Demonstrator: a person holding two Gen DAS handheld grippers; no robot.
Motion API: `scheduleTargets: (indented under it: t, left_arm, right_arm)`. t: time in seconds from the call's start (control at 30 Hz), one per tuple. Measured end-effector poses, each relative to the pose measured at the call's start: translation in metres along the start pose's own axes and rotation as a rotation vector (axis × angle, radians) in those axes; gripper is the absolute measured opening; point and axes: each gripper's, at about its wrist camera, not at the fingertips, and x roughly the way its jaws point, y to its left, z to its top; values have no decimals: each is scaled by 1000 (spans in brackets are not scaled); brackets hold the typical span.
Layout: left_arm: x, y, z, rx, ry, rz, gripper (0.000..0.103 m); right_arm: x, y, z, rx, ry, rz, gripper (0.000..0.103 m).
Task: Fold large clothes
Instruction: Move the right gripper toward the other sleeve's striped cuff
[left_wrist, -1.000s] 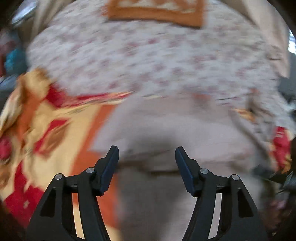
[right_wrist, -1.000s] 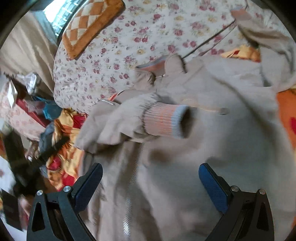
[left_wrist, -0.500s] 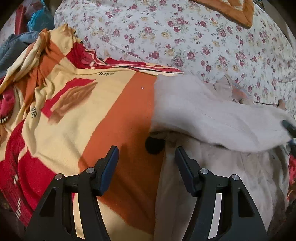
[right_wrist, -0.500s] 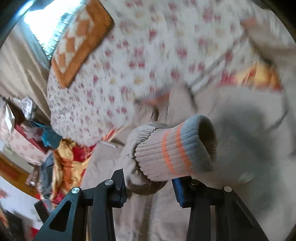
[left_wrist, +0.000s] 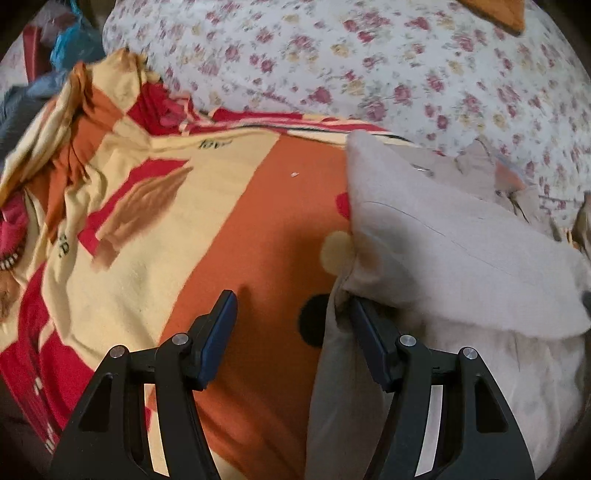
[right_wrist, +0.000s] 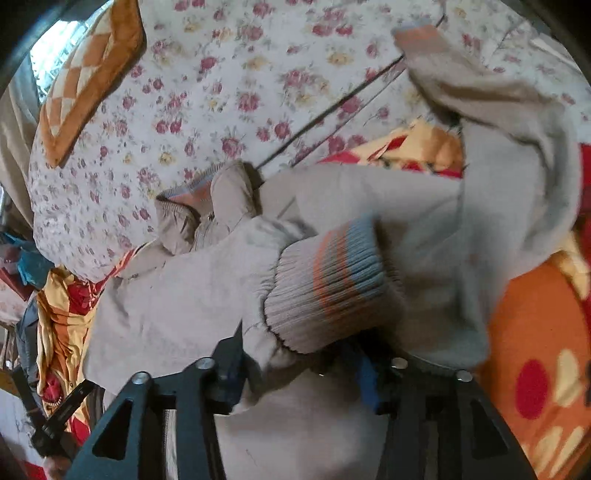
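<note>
A floral bedcover (right_wrist: 229, 96) (window light (right_wrist: 55, 55) upper left) fills the background.

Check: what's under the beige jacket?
The beige jacket lies on an orange, yellow and red blanket, with a floral quilt beyond. How far the blanket reaches beneath is covered.

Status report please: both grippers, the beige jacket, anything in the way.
Right gripper gripping beige jacket's ribbed striped cuff, jaws just eased slightly. Left gripper open astride jacket's side edge. Nothing blocking on orange patterned blanket.
</note>
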Motion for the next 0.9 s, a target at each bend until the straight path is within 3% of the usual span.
scheduleTargets:
  t: [0.17,0.27,0.37,0.43,0.5,0.57,0.73,0.9]
  left_arm:
    - [-3,26,-2,-125,-3,-78,65]
    - [-10,37,-4,-156,-20,4,65]
    - [-22,49,-3,-199,-18,-42,65]
    - [-34,49,-4,-210,-43,-58,65]
    - [-49,41,-3,-180,-66,-68,65]
    - [-62,27,-1,-128,-82,-80,65]
    - [-74,-13,9,-35,-108,-119,65]
    - [-53,-55,12,49,-83,-121,65]
  right_arm:
    - [-38,1,-10,-32,-62,-34,61]
    - [-57,9,-14,-74,-116,-35,61]
    - [-54,24,-16,-150,-132,-10,61]
    - [-31,34,-18,-222,-88,-46,61]
    - [5,28,-20,-234,22,-136,61]
    - [18,15,-24,-185,74,-123,59]
    - [-18,13,-18,-162,14,-83,59]
    - [-46,26,-14,-218,-67,-68,59]
